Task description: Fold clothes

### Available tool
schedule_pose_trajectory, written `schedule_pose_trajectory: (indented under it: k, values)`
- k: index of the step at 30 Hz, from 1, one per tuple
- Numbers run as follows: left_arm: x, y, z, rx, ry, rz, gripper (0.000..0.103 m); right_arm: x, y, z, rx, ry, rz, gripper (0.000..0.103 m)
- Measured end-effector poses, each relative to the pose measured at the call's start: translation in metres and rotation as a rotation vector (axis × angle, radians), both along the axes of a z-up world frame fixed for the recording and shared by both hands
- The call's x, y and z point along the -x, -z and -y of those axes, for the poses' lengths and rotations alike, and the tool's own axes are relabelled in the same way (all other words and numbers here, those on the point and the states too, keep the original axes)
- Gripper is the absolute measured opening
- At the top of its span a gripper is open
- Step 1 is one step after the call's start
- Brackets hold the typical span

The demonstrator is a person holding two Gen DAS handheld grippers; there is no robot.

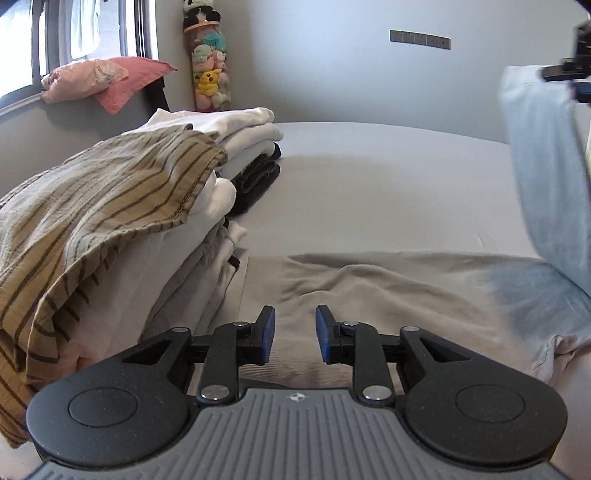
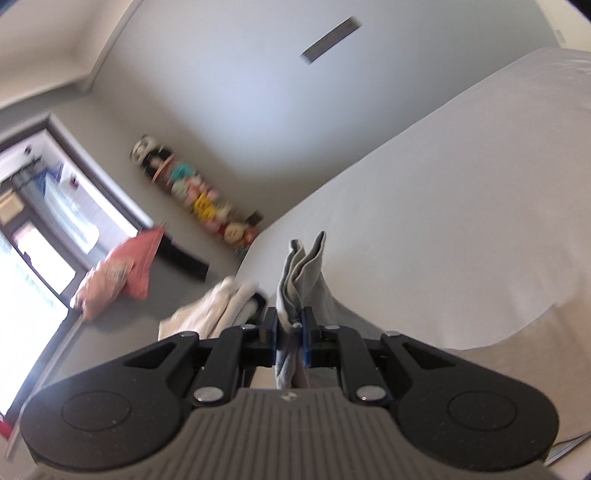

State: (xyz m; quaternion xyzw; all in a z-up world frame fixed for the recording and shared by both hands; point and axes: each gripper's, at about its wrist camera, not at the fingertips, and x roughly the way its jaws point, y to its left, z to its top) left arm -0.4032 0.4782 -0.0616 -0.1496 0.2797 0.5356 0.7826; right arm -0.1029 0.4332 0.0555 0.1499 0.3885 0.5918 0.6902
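Tall clear tube of plush toys (image 1: 207, 59) stands in room corner, upper middle-left. Pink pillows (image 1: 99, 79) lie on windowsill beside window (image 1: 55, 33), upper left. Grey switch panel (image 1: 420, 39) on wall, upper right.

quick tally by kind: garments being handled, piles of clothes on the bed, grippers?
Garments being handled: 1, the beige and light-blue garment
Piles of clothes: 2, the near pile topped by tan striped cloth and the far white-and-black folded stack
Grippers: 2, left gripper, right gripper
Total: 5

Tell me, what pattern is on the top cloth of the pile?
Tan with dark stripes, clearest in the left wrist view.
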Motion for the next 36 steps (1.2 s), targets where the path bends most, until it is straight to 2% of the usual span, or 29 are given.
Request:
schedule_pose_trajectory:
  k: [5, 10, 15, 19, 23, 28, 36]
  values:
    - [0.018, 0.001, -0.008, 0.017, -0.045, 0.038, 0.032, 0.046, 0.036, -0.038, 0.059, -0.086, -0.017, 0.014]
    - [0.038, 0.01, -0.027, 0.114, -0.11, 0.126, 0.032, 0.09, 0.071, -0.061, 0.12, -0.171, 0.008, 0.014]
    - [0.048, 0.024, -0.04, 0.206, -0.138, 0.185, 0.032, 0.105, 0.116, -0.074, 0.213, -0.211, 0.005, 0.014]
    - [0.053, 0.03, -0.043, 0.235, -0.152, 0.207, 0.032, 0.114, 0.154, -0.071, 0.291, -0.248, -0.007, 0.014]
    - [0.057, 0.032, -0.045, 0.257, -0.159, 0.228, 0.032, 0.12, 0.175, -0.073, 0.342, -0.261, -0.021, 0.014]
    - [0.061, 0.032, -0.046, 0.278, -0.164, 0.256, 0.032, 0.118, 0.173, -0.069, 0.327, -0.255, -0.037, 0.014]
    - [0.073, 0.031, -0.047, 0.293, -0.201, 0.305, 0.032, 0.128, 0.132, -0.067, 0.192, -0.261, -0.012, 0.014]
